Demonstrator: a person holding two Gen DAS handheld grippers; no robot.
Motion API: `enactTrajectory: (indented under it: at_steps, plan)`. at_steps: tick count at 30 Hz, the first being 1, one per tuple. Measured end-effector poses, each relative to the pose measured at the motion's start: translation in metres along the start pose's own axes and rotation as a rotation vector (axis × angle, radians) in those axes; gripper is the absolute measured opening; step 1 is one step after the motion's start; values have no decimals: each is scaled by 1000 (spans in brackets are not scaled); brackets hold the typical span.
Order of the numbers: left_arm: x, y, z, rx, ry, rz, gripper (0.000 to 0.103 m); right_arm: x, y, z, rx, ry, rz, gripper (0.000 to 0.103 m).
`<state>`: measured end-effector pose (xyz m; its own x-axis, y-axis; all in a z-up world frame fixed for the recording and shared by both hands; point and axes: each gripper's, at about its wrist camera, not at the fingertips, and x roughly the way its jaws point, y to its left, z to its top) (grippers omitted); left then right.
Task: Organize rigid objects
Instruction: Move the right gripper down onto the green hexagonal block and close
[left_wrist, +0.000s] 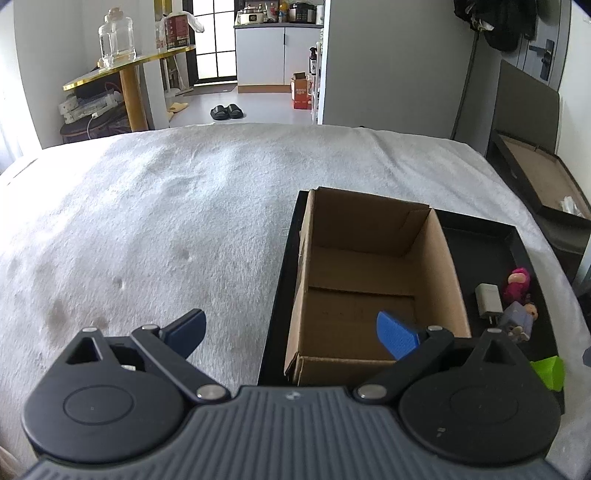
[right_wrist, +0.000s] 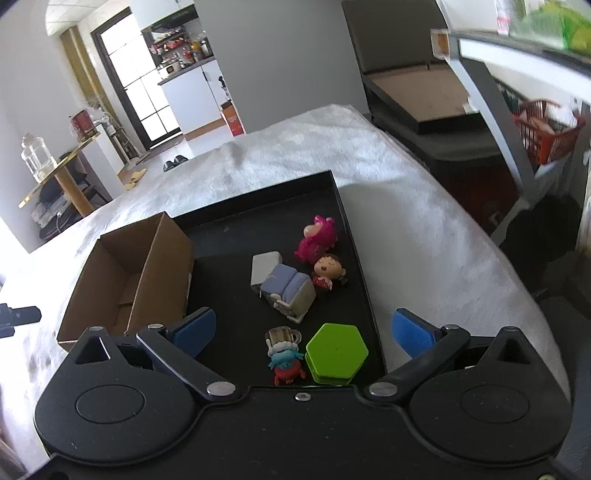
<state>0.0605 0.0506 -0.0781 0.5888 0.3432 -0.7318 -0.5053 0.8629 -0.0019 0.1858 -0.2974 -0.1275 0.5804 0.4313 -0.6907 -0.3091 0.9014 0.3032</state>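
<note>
My right claw hangs spread wide and holds nothing, over the near end of the black tray, where the green hexagonal box and a small blue-haired figure sit just beside each other. Farther in lie a grey-blue toy, white charger, doll and pink figure. My left claw, also spread and holding nothing, hovers at the empty cardboard box standing in the tray's left part.
</note>
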Motion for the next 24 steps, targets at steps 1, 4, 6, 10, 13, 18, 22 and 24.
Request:
enactTrajectory:
  at_steps: [1, 4, 6, 10, 13, 18, 22, 24]
  plan:
    - [3, -1, 0, -1, -2, 4, 98, 4, -1, -1, 5, 14, -5, 101]
    - [12, -2, -1, -10, -1, 9, 92, 16, -3, -5, 8, 50, -18, 86]
    - [17, -2, -2, -16, -2, 16, 86, 23, -5, -8, 21, 71, -28, 80]
    - [29, -2, -3, -36, 4, 22, 75, 35, -11, -10, 53, 109, -64, 74]
    - [36, -4, -3, -39, 3, 26, 70, 43, -16, -11, 90, 137, -74, 70]
    - [45, -7, -4, -35, -3, 33, 68, 53, -19, -12, 148, 176, -81, 70]
    - [52, -7, -4, -40, -7, 51, 67, 60, -17, -12, 190, 215, -92, 70]
    - [55, -8, -4, -33, -6, 60, 61, 61, -16, -11, 222, 222, -83, 70]
